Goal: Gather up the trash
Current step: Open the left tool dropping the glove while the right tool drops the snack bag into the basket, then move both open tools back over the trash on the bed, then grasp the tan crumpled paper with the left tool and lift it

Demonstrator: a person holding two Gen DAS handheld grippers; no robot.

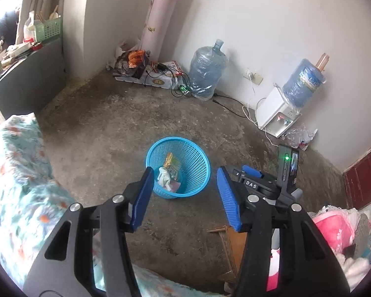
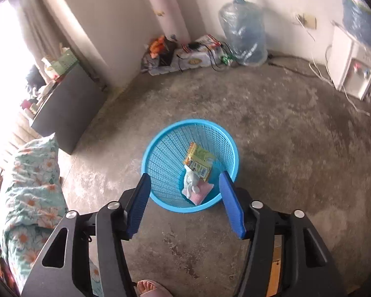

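- Left gripper and right gripper: both spread wide, holding nothing, angled down above the concrete floor.
- Blue basket upright mid-floor, containing 1 yellow carton, 1 white tissue, 1 pink scrap.

Left gripper spread wide, nothing between the blue fingers. Beyond them, blue mesh basket upright on the concrete floor, with a white crumpled tissue and a yellow carton inside. Right gripper just right of the basket. Water dispenser at far right wall.
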